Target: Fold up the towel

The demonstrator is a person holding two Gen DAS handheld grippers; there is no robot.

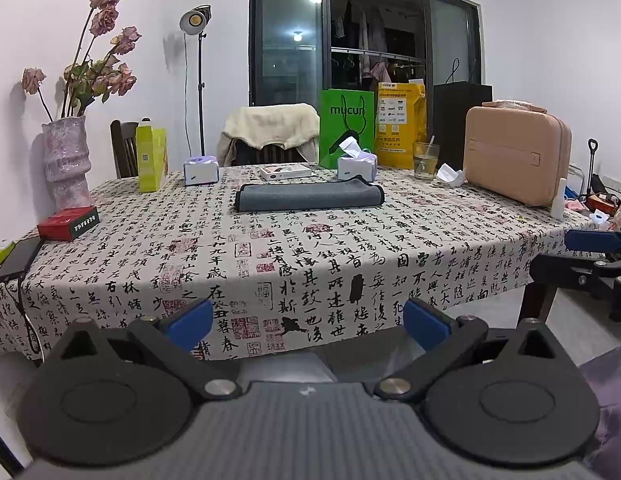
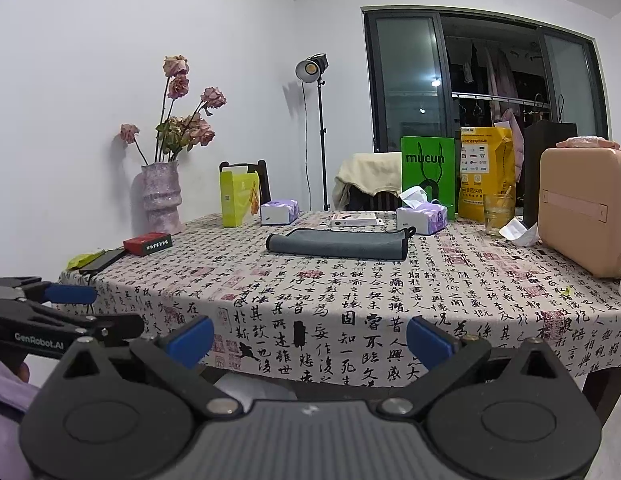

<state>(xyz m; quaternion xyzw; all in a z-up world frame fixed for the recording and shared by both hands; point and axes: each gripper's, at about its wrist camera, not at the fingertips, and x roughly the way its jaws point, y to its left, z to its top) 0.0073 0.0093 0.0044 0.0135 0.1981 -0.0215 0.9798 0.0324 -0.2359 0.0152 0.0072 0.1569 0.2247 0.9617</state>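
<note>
A grey towel (image 1: pixel 308 197) with dark edging lies folded into a long flat strip near the far middle of the table; it also shows in the right wrist view (image 2: pixel 337 245). My left gripper (image 1: pixel 308 322) is open and empty, held off the table's near edge, well short of the towel. My right gripper (image 2: pixel 309 340) is open and empty too, also in front of the near edge. Each gripper shows at the side of the other's view: the right one (image 1: pixel 590 256) and the left one (image 2: pixel 58 308).
The table (image 1: pixel 270 264) has a calligraphy-print cloth. On it stand a vase of dried roses (image 1: pixel 66 160), a red box (image 1: pixel 68 222), a phone (image 1: pixel 18 258), tissue packs (image 1: pixel 356 166), a glass (image 1: pixel 425 160), bags (image 1: pixel 346 128) and a pink case (image 1: pixel 516 158). A chair (image 1: pixel 270 136) stands behind.
</note>
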